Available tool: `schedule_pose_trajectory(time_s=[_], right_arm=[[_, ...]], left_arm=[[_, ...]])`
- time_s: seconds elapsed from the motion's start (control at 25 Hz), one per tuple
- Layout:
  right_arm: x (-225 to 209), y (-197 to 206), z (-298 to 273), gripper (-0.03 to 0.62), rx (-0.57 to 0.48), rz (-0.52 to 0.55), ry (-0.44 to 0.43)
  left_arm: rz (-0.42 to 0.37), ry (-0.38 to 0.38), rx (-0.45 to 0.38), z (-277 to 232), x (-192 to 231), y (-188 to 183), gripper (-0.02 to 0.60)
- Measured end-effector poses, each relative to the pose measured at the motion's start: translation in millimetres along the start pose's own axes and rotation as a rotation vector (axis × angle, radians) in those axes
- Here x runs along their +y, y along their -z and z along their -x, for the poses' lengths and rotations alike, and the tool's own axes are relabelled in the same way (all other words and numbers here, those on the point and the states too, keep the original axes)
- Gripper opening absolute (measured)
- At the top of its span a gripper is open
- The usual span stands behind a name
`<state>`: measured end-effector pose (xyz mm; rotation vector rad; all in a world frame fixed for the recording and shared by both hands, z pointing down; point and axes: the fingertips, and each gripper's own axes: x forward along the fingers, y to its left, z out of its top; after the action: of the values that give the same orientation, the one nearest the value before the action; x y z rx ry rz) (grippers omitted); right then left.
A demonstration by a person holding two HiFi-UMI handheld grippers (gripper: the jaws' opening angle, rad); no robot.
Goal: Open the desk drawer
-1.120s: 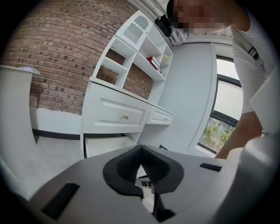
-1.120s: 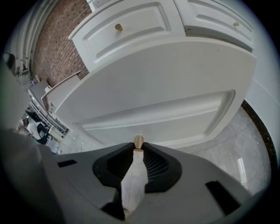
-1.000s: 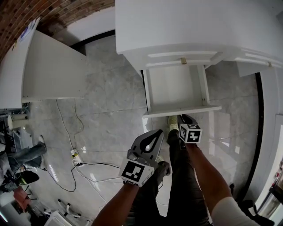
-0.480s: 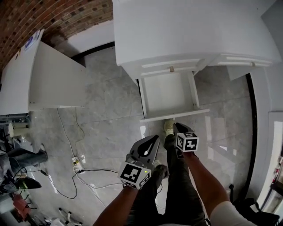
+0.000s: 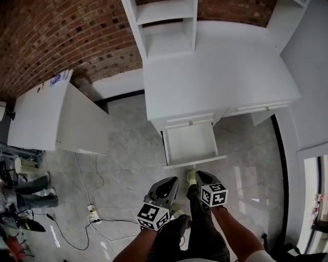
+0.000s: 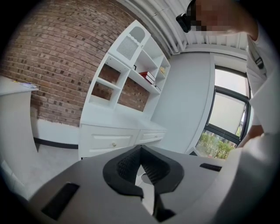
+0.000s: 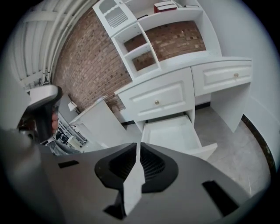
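Closest in, above dark trousers [image 5: 202, 240] and a pale shoe [image 5: 190, 177]: left hand-held gripper [image 5: 172, 179], jaws together tip to tip, gripping nothing. Just beside it, right hand-held gripper [image 5: 197, 174], jaws a thin slit apart after just closing in, nothing between them either. Both held in the air, touching no furniture. Beyond the tips, over grey marbled floor [image 5: 128, 153] with cables [image 5: 95, 215] trailing at the left: the drawer [image 5: 189, 143], pulled well out from under the white worktop [image 5: 220, 77], white inside, front panel nearest. Directly above it, a shut drawer with a small knob [image 5: 190, 122]. Further back, a white shelf unit [image 5: 166, 23] standing on the worktop against a brick wall [image 5: 66, 36], red books [image 7: 165, 6] on an upper shelf. Off to the left, a second white table [image 5: 46, 110].
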<state>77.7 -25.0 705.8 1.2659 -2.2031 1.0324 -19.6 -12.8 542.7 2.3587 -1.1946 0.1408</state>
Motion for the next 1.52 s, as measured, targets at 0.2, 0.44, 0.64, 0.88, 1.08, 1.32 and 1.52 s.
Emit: schedule_pose_trajectory(time_s=[0.2, 0.44, 0.64, 0.88, 1.08, 1.32, 1.52], right_arm=[[38.1, -56.9, 51.3, 0.034, -0.060, 0.042, -0.048], [82.2, -123.5, 102.5, 0.031, -0.123, 0.100, -0.113], [107.8, -166.9, 133.9, 0.028, -0.176, 0.118, -0.151], [129.3, -213.9, 172.3, 0.028, -0.251, 0.180, -0.170], [145.7, -260.6, 207.3, 0.026, -0.331, 0.252, -0.176], [166.1, -299.3, 242.4, 0.021, -0.417, 0.289, -0.184], [184.9, -325.3, 272.0, 0.018, -0.484, 0.325, -0.196]], left_arm=[[0.000, -0.015, -0.025, 20.4, -20.2, -49.9, 0.012], [0.006, -0.026, -0.064, 35.5, -44.0, -105.1, 0.012], [-0.017, -0.016, -0.101, 35.2, -61.2, -144.3, 0.012], [-0.048, -0.014, -0.113, 39.7, -73.2, -183.8, 0.012], [-0.074, -0.004, -0.169, 48.6, -83.9, -231.0, 0.012], [-0.096, -0.003, -0.213, 64.7, -99.6, -271.1, 0.012], [-0.138, -0.003, -0.254, 79.1, -113.5, -295.8, 0.012]])
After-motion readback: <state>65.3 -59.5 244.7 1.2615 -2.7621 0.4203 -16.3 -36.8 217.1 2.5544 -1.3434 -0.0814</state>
